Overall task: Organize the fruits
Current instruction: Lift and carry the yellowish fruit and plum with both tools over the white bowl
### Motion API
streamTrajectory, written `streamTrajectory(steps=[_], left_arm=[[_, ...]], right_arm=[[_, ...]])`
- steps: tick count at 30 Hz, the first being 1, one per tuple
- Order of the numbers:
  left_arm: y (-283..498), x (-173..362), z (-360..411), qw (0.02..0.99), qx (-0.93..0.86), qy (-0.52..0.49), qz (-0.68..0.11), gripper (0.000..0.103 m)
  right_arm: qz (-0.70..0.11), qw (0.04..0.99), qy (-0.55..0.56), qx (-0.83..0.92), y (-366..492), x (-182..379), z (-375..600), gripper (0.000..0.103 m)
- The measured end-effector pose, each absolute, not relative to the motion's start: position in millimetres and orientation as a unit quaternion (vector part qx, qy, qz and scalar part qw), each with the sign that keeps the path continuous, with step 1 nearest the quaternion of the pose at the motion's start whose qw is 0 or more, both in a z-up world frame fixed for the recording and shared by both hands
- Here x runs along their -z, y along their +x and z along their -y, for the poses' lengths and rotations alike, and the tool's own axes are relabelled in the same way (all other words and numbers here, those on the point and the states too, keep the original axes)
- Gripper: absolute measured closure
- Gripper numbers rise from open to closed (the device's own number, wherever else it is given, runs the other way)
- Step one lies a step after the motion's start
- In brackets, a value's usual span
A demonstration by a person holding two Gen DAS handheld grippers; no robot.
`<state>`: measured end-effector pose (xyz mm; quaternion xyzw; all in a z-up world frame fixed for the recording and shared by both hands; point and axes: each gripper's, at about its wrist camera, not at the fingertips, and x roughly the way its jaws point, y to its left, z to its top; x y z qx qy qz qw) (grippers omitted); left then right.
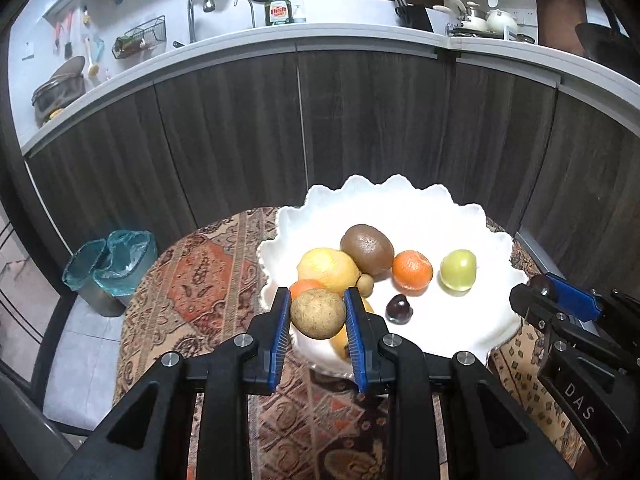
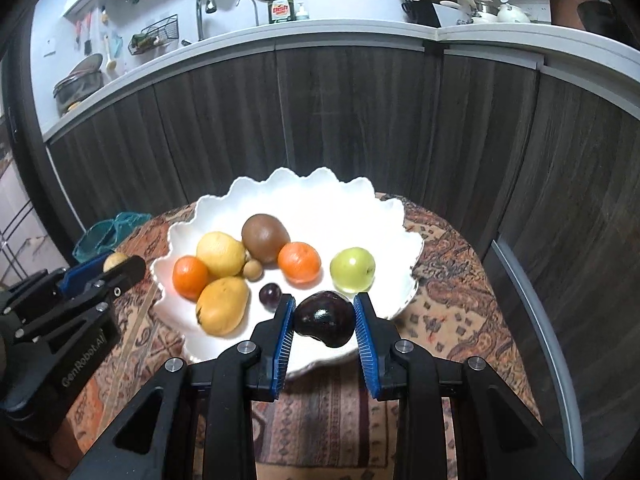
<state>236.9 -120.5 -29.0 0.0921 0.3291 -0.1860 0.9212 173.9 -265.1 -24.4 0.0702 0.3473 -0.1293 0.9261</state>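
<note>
A white scalloped bowl [image 1: 472, 216] [image 2: 304, 192] stands on the patterned tablecloth. It holds a kiwi [image 2: 265, 237], a lemon [image 2: 220, 253], two oranges [image 2: 299, 262], a green apple [image 2: 352, 269], a mango [image 2: 222, 305], a small tan fruit [image 2: 253, 269] and a small dark plum [image 2: 270, 294]. My left gripper [image 1: 318, 312] is shut on a round tan-brown fruit [image 1: 318, 313], held above the bowl's near left rim. My right gripper [image 2: 324, 324] is shut on a dark purple fruit [image 2: 325, 318] over the bowl's near edge. Each gripper shows at the side of the other's view.
The round table's patterned cloth [image 1: 208, 280] runs out to its edge on the left. Two lined bins [image 1: 112, 268] stand on the floor beyond it. Dark wood cabinets [image 1: 360, 128] under a white counter with a sink tap [image 1: 198, 8] rise behind the table.
</note>
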Motion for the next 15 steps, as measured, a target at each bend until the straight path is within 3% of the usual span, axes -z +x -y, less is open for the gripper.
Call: streamTrajectory(steps=[15], left_arm=[[270.3, 46.4, 151.4, 0.908, 0.198, 0.102, -0.354, 0.076]], right_arm=[[-0.372, 0.915, 0.079, 0.132, 209.1, 39.4, 290.5, 0.072]])
